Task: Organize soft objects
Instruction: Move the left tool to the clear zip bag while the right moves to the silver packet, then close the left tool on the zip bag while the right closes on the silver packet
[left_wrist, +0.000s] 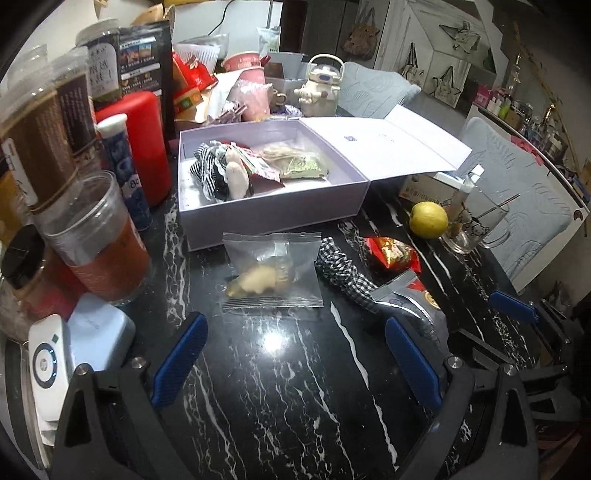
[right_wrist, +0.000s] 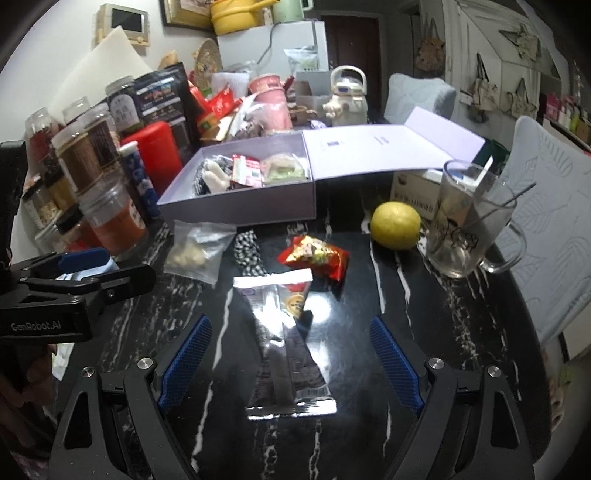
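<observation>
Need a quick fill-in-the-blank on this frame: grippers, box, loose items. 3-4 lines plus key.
1. The box has its lid ____.
2. Both the left gripper and the right gripper are ____.
3. The yellow fruit beside the glass mug is a ____.
4. Between the right gripper's fingers lies a ____ packet.

Missing words: open; open; lemon; silver

The left gripper (left_wrist: 295, 354) hovered low with its blue fingers spread wide, gripping nothing. The right gripper (right_wrist: 291, 354) did likewise beside it.
</observation>
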